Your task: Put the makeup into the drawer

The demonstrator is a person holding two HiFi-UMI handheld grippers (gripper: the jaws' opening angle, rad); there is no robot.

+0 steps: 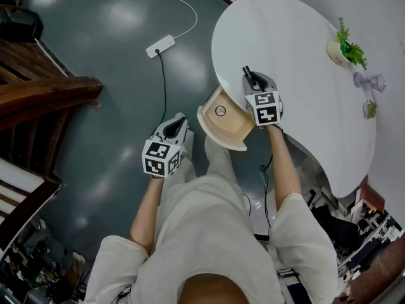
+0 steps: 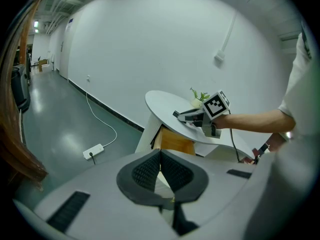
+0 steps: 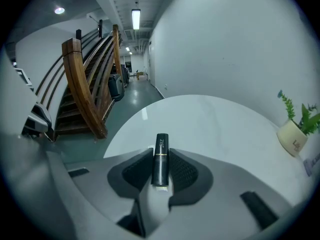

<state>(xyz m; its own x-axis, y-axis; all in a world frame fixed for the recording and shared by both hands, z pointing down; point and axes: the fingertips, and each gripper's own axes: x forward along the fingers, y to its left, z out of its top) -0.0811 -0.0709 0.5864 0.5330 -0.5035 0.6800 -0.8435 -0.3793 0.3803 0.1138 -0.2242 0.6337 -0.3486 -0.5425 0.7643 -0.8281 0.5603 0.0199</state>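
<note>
Our right gripper (image 3: 160,155) has its fingers (image 3: 186,172) closed most of the way, with the pads pressing both sides of a lipstick (image 3: 160,159). It is a black tube with a thin gold band, and it stands lengthwise between the pads with its top end reaching past the fingertips. The head view shows these fingers over the near edge of the white desk (image 1: 297,56). We cannot tell whether the lipstick's lower end touches the desk. The drawer (image 1: 233,124) is pulled open just left of and below the right fingers. It lies between the two pairs of fingers, much nearer the right pair. A small round thing (image 1: 220,111) lies on its pale wooden floor, well left of the lipstick, and we cannot make out what it is. Our left gripper (image 2: 160,153) hangs over the floor, left of the drawer and apart from it. Its fingers (image 2: 147,171) are pressed together at the tips with nothing between them. Ahead of those fingers, the left gripper view shows the drawer's wooden side under the desk rim, with the right gripper above it. A potted plant (image 1: 345,46) stands on the desk far beyond the right fingers and to their right. A power strip (image 1: 160,45) lies on the floor well ahead of the left fingers. A wooden staircase (image 3: 85,84) rises to the left of the right fingers, beyond the desk.
</note>
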